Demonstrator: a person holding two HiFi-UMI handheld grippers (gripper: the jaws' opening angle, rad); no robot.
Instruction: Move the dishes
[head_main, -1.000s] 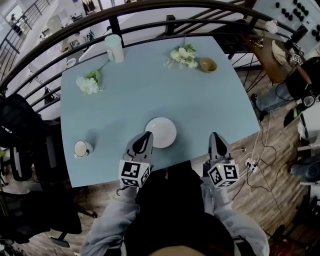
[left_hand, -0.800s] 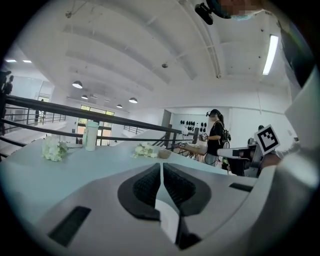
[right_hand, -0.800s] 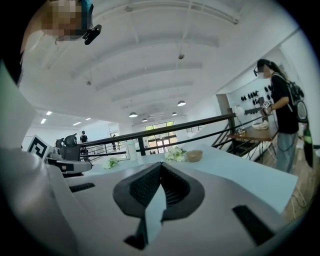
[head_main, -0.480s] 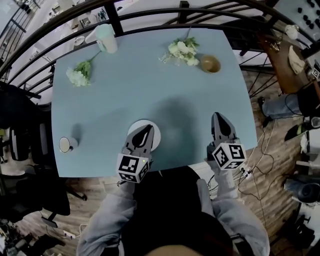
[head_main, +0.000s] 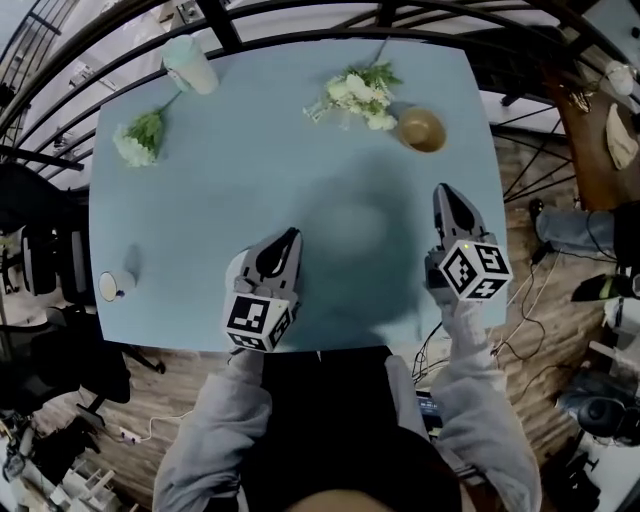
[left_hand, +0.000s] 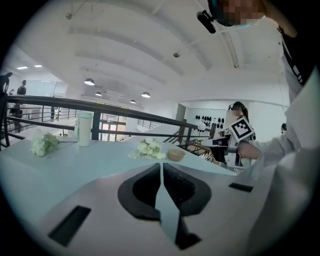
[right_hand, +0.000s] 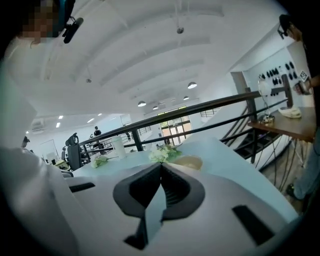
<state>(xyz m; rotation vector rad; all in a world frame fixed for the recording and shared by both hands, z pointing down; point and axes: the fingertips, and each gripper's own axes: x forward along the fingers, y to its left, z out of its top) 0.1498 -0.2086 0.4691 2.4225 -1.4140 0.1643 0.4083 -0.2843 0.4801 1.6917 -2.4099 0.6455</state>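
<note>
Beneath left gripper (head_main: 288, 240), plate (head_main: 237, 271) mostly hidden.

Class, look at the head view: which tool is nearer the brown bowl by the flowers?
Right. The right tool sits just below the brown bowl in the head view; the left tool lies farther away, down-left of it.

Light: bright and even; ceiling lamps (left_hand: 90, 81) glow at upper left in the left gripper view.
Shadow: soft dark patch mid-table (head_main: 200, 200), head view.
Distortion: strong fisheye, black corners.
Focus: right gripper (right_hand: 161, 165) casing soft up close.
</note>
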